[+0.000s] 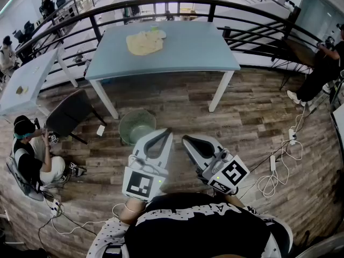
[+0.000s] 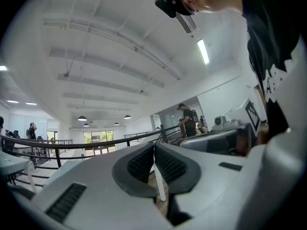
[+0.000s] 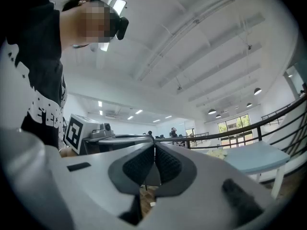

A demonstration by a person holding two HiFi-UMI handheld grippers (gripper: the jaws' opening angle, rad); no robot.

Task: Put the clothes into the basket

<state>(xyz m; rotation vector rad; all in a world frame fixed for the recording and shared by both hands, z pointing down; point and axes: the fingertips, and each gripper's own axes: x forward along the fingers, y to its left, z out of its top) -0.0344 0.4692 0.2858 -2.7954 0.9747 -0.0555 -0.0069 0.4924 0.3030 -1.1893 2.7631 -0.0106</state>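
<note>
The clothes (image 1: pixel 145 42) are one pale cream garment, crumpled into a flat, roughly square heap with uneven edges. It lies on the far half of the light blue worktop (image 1: pixel 188 50), left of the middle and close to the far edge, with bare worktop on every side. In the right gripper view it shows as a small yellowish lump (image 3: pixel 218 153) on the worktop's far end.

The basket (image 1: pixel 137 112) is round and grey-green. It stands on the wooden floor (image 1: pixel 247 117) just in front of the worktop's near edge, between the two near legs and closer to the left one. Its mouth faces up, and its inner wall and bottom are in view.

Open floor lies between the basket and the two grippers, which are held low and close to the person's body, well apart from both garment and basket. The left gripper (image 1: pixel 163 133) has its jaws pressed together on nothing, the ribbed pads meeting in its own view (image 2: pixel 154 150). The right gripper (image 1: pixel 188 140) is likewise closed and empty (image 3: pixel 154 150).

A dark curved railing (image 1: pixel 215 7) runs just behind the worktop. To the left a person (image 1: pixel 29 155) sits on the floor beside a dark chair (image 1: pixel 70 112). White cables (image 1: pixel 274 171) trail over the floor on the right.
</note>
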